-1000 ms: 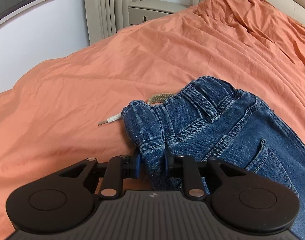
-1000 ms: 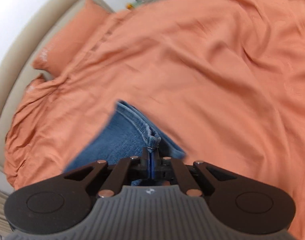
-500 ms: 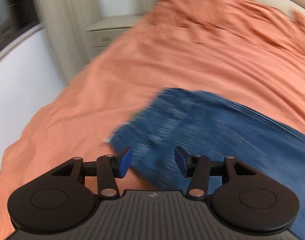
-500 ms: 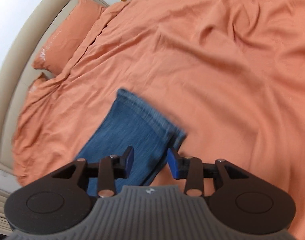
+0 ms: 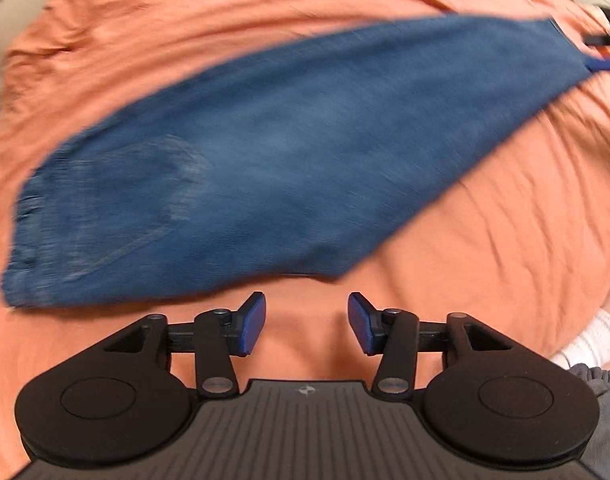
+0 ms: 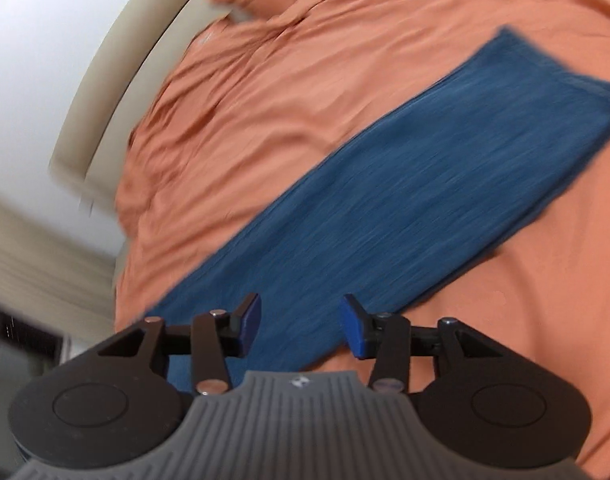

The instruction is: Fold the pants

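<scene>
The blue jeans (image 5: 289, 152) lie stretched flat on the orange bedsheet (image 5: 505, 240), motion-blurred, their far leg end at two o'clock cut off by the frame. The left gripper (image 5: 306, 322) and right gripper (image 6: 301, 322) have just been opening; both stand spread with nothing between the pads. Headboard (image 6: 117, 60) at ten o'clock.

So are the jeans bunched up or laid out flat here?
Laid out flat: the jeans stretch long across the orange bedsheet, legs stacked, no gripper holding them. Blur hides finer creases.
</scene>
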The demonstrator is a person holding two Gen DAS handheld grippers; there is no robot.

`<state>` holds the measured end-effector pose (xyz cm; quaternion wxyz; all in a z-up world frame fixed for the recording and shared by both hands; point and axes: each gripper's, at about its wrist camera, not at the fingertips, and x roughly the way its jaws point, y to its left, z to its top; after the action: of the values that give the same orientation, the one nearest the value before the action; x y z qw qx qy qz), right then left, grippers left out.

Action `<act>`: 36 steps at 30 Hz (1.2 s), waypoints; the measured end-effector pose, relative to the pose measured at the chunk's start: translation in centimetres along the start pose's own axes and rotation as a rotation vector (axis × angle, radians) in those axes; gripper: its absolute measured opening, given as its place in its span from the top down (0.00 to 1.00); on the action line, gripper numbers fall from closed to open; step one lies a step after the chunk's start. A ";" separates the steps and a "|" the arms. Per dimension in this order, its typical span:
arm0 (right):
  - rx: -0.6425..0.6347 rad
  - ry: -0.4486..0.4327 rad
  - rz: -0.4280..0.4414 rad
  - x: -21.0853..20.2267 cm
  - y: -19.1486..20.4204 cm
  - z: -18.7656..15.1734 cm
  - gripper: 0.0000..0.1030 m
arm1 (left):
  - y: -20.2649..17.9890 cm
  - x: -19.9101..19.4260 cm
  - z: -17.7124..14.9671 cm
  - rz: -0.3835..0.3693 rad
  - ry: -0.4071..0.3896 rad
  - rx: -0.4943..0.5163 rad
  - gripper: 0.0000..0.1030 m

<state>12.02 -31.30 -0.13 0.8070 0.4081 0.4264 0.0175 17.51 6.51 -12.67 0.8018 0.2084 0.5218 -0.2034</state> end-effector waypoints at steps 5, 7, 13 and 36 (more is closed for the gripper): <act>-0.184 0.014 -0.092 3.2 1.9 -3.0 0.54 | -1.4 4.1 1.7 0.060 0.039 0.011 0.36; -0.162 0.019 -0.065 3.3 1.0 -3.1 0.53 | -1.0 4.1 2.4 0.086 0.004 -0.044 0.36; -0.066 -0.017 0.032 2.2 -1.1 -2.0 0.48 | 1.8 3.5 3.6 0.043 -0.079 -0.332 0.36; 0.165 -0.124 0.022 -1.1 -4.7 -1.0 0.47 | 1.6 6.6 3.1 0.093 0.409 -0.541 0.99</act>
<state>9.14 -34.18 -2.84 0.7954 0.4779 0.3712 -0.0341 23.15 5.45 -17.46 0.7151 0.0482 0.6969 0.0252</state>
